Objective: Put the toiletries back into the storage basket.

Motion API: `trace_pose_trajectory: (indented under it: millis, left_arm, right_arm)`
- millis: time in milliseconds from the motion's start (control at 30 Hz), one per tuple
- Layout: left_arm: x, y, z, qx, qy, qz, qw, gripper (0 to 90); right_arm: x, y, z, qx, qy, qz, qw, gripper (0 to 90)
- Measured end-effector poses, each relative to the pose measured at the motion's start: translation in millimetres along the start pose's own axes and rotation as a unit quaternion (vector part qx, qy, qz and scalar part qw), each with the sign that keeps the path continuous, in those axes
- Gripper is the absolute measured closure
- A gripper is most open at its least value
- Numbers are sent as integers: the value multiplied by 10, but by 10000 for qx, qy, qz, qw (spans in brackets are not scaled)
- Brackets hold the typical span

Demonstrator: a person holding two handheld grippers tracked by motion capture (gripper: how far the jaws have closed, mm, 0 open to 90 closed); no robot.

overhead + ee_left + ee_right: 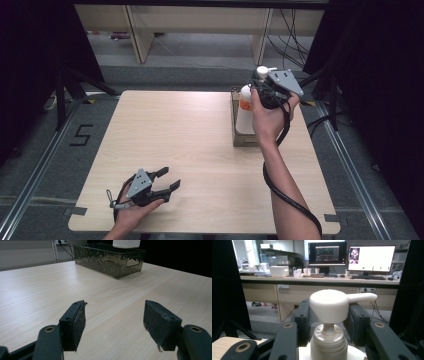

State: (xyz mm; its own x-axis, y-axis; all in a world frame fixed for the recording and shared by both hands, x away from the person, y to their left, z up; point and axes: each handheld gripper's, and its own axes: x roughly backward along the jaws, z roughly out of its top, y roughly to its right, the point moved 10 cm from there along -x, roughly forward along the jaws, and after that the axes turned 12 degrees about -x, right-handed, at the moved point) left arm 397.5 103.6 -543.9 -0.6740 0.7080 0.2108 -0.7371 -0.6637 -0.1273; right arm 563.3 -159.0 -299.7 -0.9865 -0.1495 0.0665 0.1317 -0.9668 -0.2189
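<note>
Between the right gripper [328,322] jaws, clamped, stands the upright white plastic pump bottle [329,340]; left gripper [113,322] jaws gape empty.

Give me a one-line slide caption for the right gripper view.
Right gripper with its jaws closed around the neck of a white plastic pump bottle, office desk with lit monitors behind.

Overhead view; two close table-level views

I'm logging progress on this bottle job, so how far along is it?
Done: the right gripper is shut on the pump bottle, which stands in the dark tray. In hand: that grip. Left: whether it goes in or comes out, I cannot tell. The left gripper rests open.
</note>
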Motion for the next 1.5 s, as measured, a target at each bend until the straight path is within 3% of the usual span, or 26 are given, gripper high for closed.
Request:
trace_pose_trajectory:
  millis: [1500]
  left_arm:
    - [12, 1, -7, -9, -59, 4, 10000, 338]
  right_arm:
    - [-105, 54, -134, 89, -107, -118, 9998, 601]
